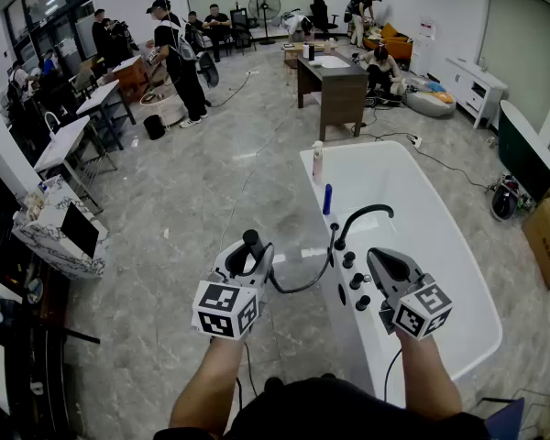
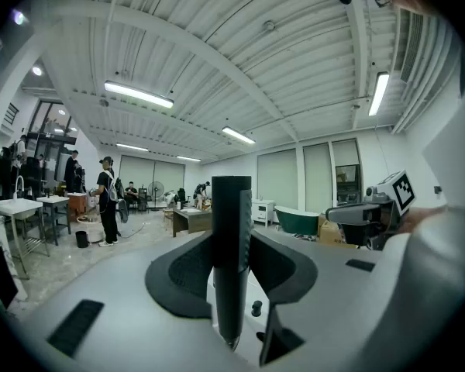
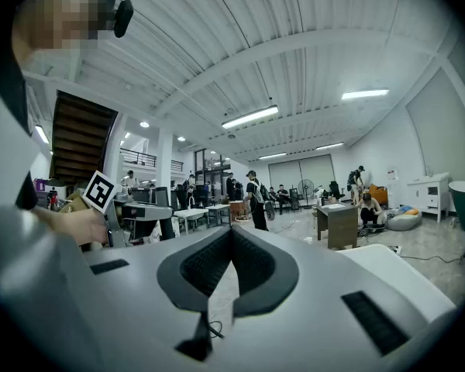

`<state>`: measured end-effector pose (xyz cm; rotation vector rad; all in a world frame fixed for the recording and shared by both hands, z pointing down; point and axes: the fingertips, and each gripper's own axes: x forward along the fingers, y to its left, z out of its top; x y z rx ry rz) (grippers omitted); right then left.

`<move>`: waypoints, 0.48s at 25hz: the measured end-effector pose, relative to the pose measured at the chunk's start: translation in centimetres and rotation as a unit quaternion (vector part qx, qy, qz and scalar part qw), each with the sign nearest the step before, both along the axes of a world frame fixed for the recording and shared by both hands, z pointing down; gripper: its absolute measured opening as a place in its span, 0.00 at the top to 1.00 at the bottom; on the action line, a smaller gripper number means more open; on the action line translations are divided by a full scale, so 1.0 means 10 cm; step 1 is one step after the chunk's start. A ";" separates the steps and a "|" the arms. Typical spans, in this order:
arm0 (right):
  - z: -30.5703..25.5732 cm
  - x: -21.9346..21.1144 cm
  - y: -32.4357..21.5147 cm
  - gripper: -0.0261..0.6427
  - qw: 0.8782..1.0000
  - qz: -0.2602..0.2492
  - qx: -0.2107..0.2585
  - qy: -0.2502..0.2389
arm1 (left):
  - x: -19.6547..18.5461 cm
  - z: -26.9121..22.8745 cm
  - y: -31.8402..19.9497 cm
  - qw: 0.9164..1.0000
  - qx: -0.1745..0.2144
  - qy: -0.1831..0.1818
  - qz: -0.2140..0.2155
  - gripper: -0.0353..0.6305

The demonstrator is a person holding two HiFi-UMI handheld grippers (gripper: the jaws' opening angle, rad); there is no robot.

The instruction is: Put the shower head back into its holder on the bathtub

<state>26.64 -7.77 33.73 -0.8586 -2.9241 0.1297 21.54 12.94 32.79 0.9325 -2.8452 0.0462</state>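
Left gripper view: we see our left gripper [image 2: 231,235] clamped on the black shower head [image 2: 231,208]. Its handle stands upright between the two padded jaws and pokes out above them. In the head view this gripper [image 1: 255,253] holds the shower head [image 1: 252,242] out over the floor, just left of the white bathtub [image 1: 458,246]. The black hose [image 1: 302,285] sags from beneath the jaws and runs rightward to the tub's near rim. On that rim, to the right of the left gripper, stand a curved black spout [image 1: 362,214] and a row of black knobs [image 1: 352,279]. Our right gripper [image 1: 378,258] hovers just right of the knobs, apart from the shower head. In the right gripper view its jaws are pressed together with nothing between them.
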 end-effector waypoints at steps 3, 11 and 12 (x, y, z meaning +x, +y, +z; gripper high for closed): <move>-0.02 0.00 -0.03 0.94 1.000 0.000 -0.003 0.003 | 0.01 0.00 -0.05 1.000 0.000 0.003 -0.001 0.73; -0.01 0.00 -0.11 0.94 1.000 -0.007 -0.010 0.004 | 0.01 -0.01 -0.19 1.000 -0.005 0.006 0.002 0.73; -0.01 0.01 -0.14 0.94 1.000 -0.007 -0.011 0.003 | 0.02 -0.02 -0.21 1.000 -0.006 0.006 0.002 0.73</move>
